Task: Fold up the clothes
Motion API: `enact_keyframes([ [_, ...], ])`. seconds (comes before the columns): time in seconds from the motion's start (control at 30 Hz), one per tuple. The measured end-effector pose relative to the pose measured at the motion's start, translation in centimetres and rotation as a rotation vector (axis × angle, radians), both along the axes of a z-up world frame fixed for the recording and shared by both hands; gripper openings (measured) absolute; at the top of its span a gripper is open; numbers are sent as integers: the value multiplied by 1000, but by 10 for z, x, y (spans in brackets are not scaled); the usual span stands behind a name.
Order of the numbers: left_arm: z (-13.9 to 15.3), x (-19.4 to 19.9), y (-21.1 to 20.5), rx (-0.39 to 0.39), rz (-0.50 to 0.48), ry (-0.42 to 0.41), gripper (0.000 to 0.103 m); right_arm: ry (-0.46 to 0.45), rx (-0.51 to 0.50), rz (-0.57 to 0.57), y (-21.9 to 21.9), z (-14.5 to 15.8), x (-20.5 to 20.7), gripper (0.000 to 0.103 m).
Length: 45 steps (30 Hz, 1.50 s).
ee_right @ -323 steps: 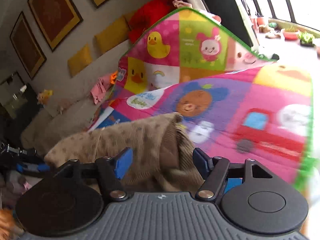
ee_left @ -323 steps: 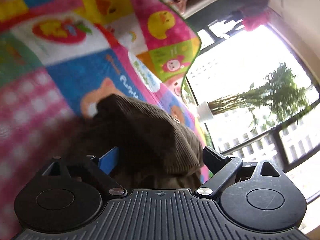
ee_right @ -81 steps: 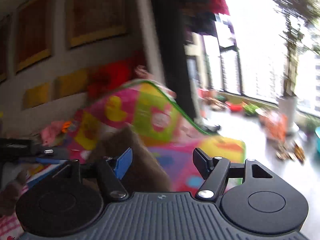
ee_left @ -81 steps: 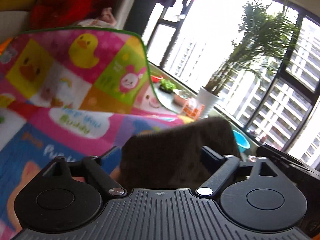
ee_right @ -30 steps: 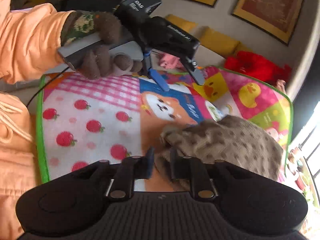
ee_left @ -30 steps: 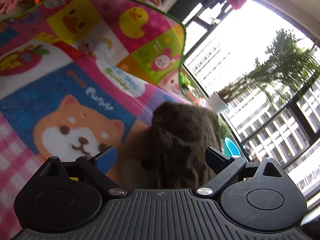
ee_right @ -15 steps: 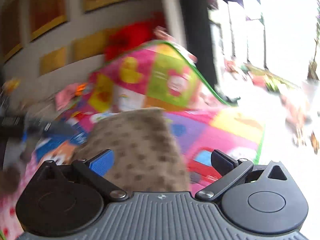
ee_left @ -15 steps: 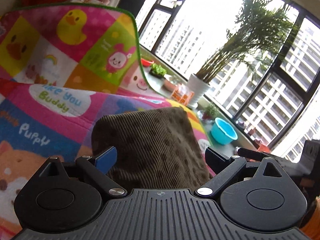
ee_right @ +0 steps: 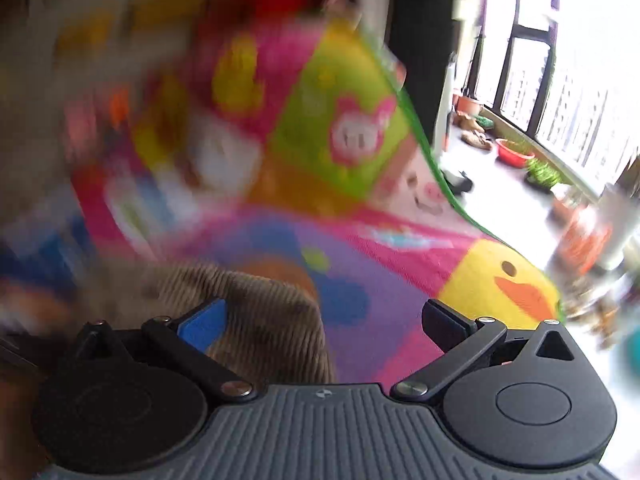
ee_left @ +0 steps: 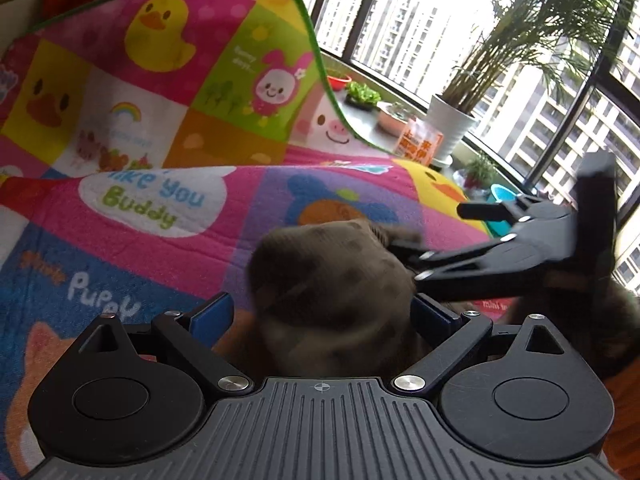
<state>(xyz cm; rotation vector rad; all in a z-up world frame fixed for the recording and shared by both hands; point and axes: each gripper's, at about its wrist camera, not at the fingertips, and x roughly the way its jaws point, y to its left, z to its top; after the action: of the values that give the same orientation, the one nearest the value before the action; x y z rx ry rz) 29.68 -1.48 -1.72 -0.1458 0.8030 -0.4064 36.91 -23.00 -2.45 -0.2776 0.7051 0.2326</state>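
Observation:
A brown corduroy garment (ee_left: 328, 280) lies bunched on the colourful play mat (ee_left: 160, 200). My left gripper (ee_left: 322, 314) is open, its blue-padded fingers on either side of the bundle's near end. My right gripper (ee_left: 404, 258) enters the left wrist view from the right, its fingers at the bundle's right edge. In the blurred right wrist view the right gripper (ee_right: 324, 320) is open, with the garment (ee_right: 256, 312) under its left finger and the mat (ee_right: 400, 288) under the rest.
The mat's far part (ee_left: 168, 52) rises against a sofa. Beyond its right edge are a floor with plant pots (ee_left: 362, 94), a white planter (ee_left: 450, 128), an orange box (ee_left: 420, 144) and large windows (ee_left: 420, 40).
The garment has gone from a flat fold to a rounder bundle. My right gripper has come in beside it from the right. Both wrist views have dropped closer to the mat.

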Motion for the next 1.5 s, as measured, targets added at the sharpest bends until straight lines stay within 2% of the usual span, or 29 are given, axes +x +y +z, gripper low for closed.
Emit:
enact_keyframes([
  [0.03, 2, -1, 2, 0, 0, -7, 98, -3, -38, -17, 1, -9, 4, 103],
  [0.17, 3, 2, 4, 4, 4, -22, 99, 41, 9, -93, -19, -16, 7, 103],
  [0.43, -12, 13, 4, 42, -6, -20, 103, 35, 50, -150, -26, -19, -16, 103],
  [0.83, -29, 20, 8, 0, -7, 20, 103, -1, 57, -187, -25, -22, -22, 103],
  [1.0, -34, 20, 13, -44, 18, 59, 103, -59, 8, -130, -21, -16, -36, 103],
  [1.03, -34, 19, 12, -37, 21, 55, 103, -71, 17, -116, -22, -9, -42, 103],
  [1.1, -32, 18, 10, -23, 22, 44, 103, -94, 102, -55, -28, 7, -62, 103],
  [1.2, -32, 19, 9, -25, 25, 43, 103, -59, 202, 88, -28, 17, -94, 103],
  [1.3, -33, 20, 8, -31, 24, 46, 103, 33, 193, 178, -13, 0, -119, 103],
  [1.37, -33, 18, 7, -24, 20, 42, 103, 19, 152, 169, -7, -13, -128, 103],
  [1.5, -32, 16, 9, -22, 29, 41, 103, 51, 197, 161, -13, -4, -126, 103],
])
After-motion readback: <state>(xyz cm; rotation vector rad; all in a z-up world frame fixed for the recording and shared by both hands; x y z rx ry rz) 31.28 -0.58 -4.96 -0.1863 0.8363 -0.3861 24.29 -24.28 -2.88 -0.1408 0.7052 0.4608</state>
